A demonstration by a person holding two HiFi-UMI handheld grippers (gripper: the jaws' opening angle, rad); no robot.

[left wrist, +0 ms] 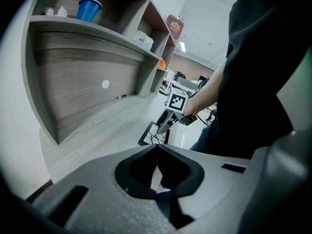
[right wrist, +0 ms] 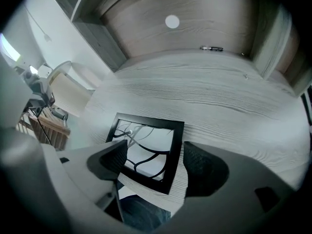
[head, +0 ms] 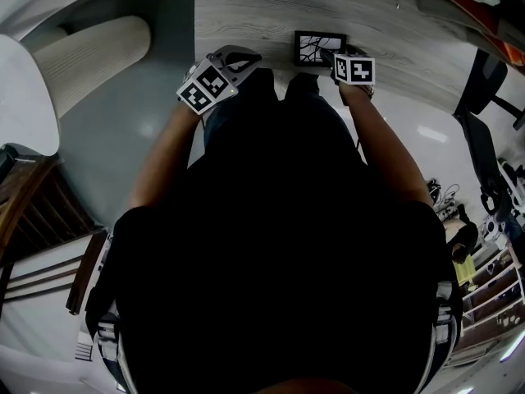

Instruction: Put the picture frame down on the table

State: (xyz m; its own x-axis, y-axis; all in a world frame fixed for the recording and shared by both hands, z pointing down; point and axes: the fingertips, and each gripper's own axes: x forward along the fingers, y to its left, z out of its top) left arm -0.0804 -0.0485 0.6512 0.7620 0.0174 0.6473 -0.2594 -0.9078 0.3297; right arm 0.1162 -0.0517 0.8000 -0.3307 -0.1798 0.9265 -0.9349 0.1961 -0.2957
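The black picture frame with a white, black-lined picture lies flat on the grey wood table, close to its front edge. In the right gripper view the frame sits between and below my right gripper. That gripper's jaws stand wide apart, with no pad pressing on the frame. The left gripper view shows the frame with my right gripper just over it. My left gripper hovers at the table's edge, left of the frame, holding nothing, its jaws close together.
A shelf above the table carries a blue cup. A small pen-like object lies at the table's back, under a white round disc on the wall panel. A beige ribbed seat stands left, a dark office chair right.
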